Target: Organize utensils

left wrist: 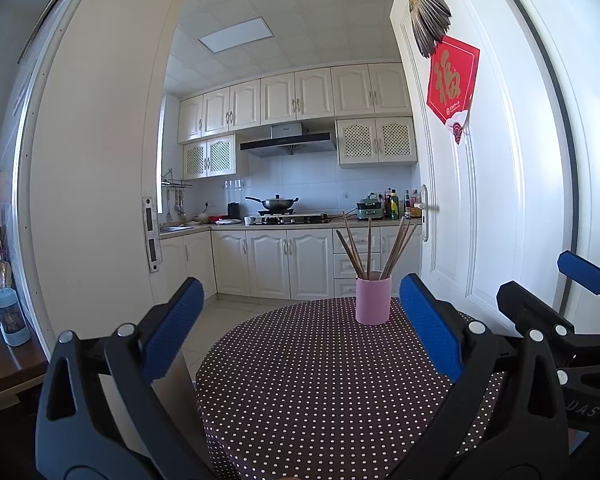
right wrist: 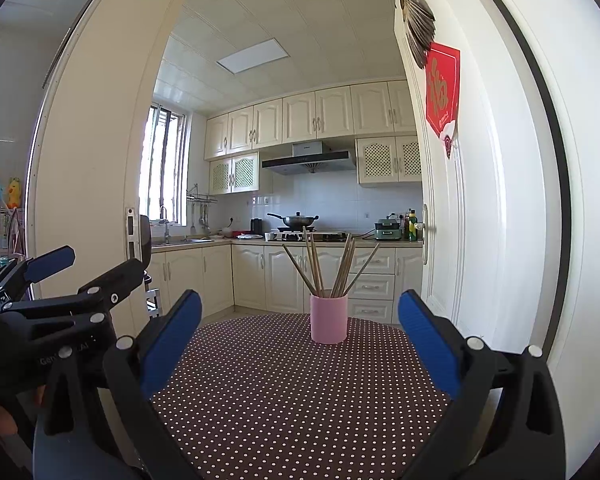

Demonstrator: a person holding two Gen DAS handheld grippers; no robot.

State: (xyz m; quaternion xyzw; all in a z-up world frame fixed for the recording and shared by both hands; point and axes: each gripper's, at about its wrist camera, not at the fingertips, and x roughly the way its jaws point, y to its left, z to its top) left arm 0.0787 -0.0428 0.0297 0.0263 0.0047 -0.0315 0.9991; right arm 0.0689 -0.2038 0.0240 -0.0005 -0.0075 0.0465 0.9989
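Note:
A pink cup (left wrist: 373,301) (right wrist: 328,319) stands upright at the far side of a round table with a brown polka-dot cloth (left wrist: 320,392) (right wrist: 292,400). Several wooden chopsticks (left wrist: 370,249) (right wrist: 328,268) stick up out of it, fanned apart. My left gripper (left wrist: 300,328) is open over the near part of the table, well short of the cup, with nothing between its blue pads. My right gripper (right wrist: 300,332) is also open and empty, and appears at the right edge of the left wrist view (left wrist: 540,284). In the right wrist view, the left gripper (right wrist: 88,272) shows at the left.
An open white door (left wrist: 480,160) with a red paper decoration (left wrist: 452,80) stands right of the table. Behind the table a doorway leads into a kitchen with cream cabinets (left wrist: 288,260) and a stove. A wooden sideboard (left wrist: 4,360) with a small blue bottle (left wrist: 11,316) sits at the left.

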